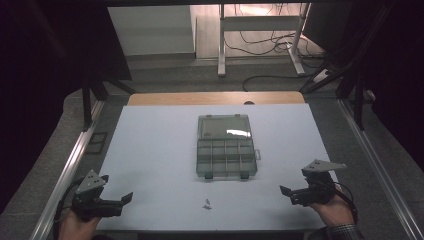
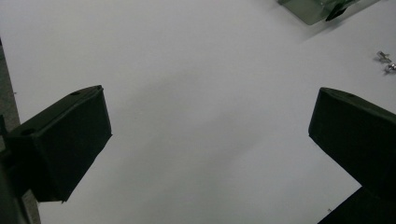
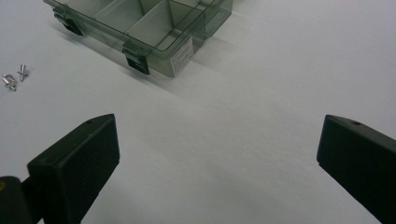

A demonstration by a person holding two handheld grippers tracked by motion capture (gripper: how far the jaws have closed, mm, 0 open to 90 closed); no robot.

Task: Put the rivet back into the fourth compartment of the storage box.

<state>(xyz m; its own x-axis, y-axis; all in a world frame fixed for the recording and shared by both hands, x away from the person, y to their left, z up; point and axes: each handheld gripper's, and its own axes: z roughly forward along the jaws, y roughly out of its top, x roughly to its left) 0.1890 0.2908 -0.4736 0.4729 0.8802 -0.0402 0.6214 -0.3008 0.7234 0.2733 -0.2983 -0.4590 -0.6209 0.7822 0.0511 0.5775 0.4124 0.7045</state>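
The few small shiny metal screws (image 1: 206,203) lie loose on the white matte surface (image 1: 150,165), just in front of the open smoky-green clear plastic compartment box (image 1: 226,158), about midway between both hands. Left tongs (image 1: 123,201) and right tongs (image 1: 288,194) gape wide, empty, each pointing inward toward them.

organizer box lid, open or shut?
Open. The clear green plastic compartment box has its lid laid back flat on the white table, dividers exposed; visible compartments look empty.
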